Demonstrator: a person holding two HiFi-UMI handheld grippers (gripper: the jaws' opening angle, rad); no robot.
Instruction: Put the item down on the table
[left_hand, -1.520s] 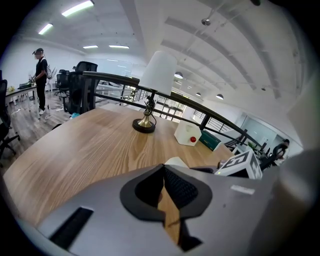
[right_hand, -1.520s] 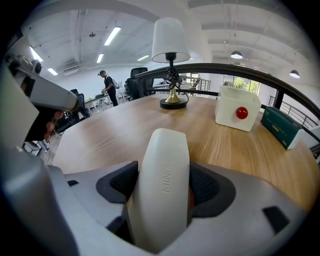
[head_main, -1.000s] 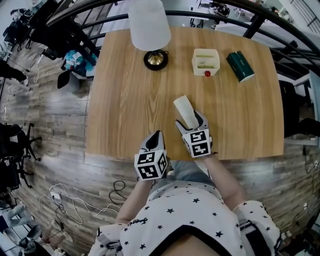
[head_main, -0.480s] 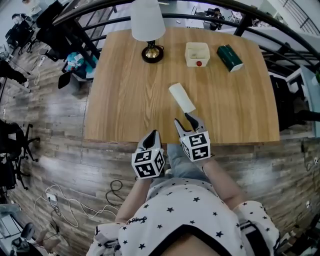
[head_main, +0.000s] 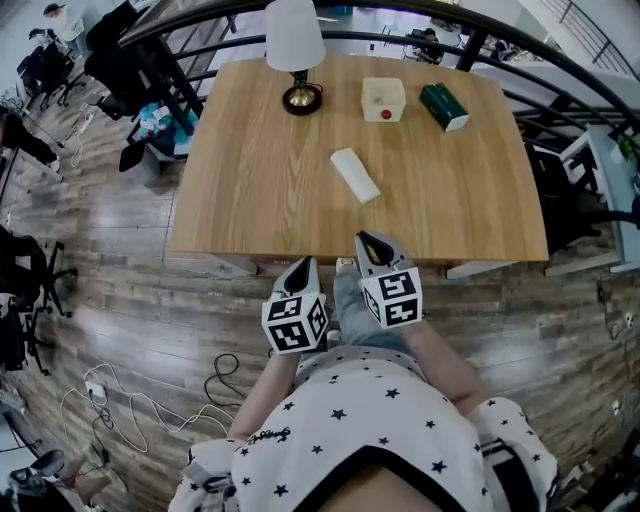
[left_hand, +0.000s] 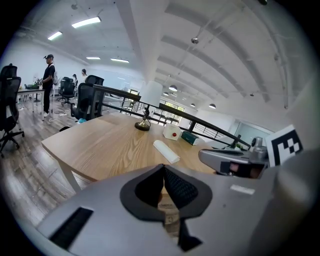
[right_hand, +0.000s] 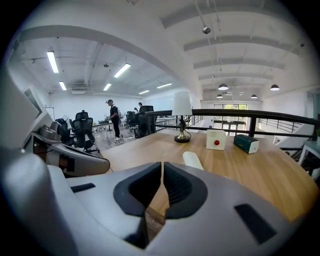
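At the surface's (head_main: 250, 180) near edge, the left tool (head_main: 305, 266) is closed and empty. The right tool (head_main: 366, 241) has just been closing on nothing. The roll (head_main: 355, 175) lies mid-surface, well apart. Beyond stand a lamp (head_main: 297, 45), a white box (head_main: 383, 100) and a green box (head_main: 443, 106).

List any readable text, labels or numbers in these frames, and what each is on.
None readable.
Green box: no print legible at this size.
White box: red dot, no words.
Cubes on left gripper and right gripper: square markers, no words.
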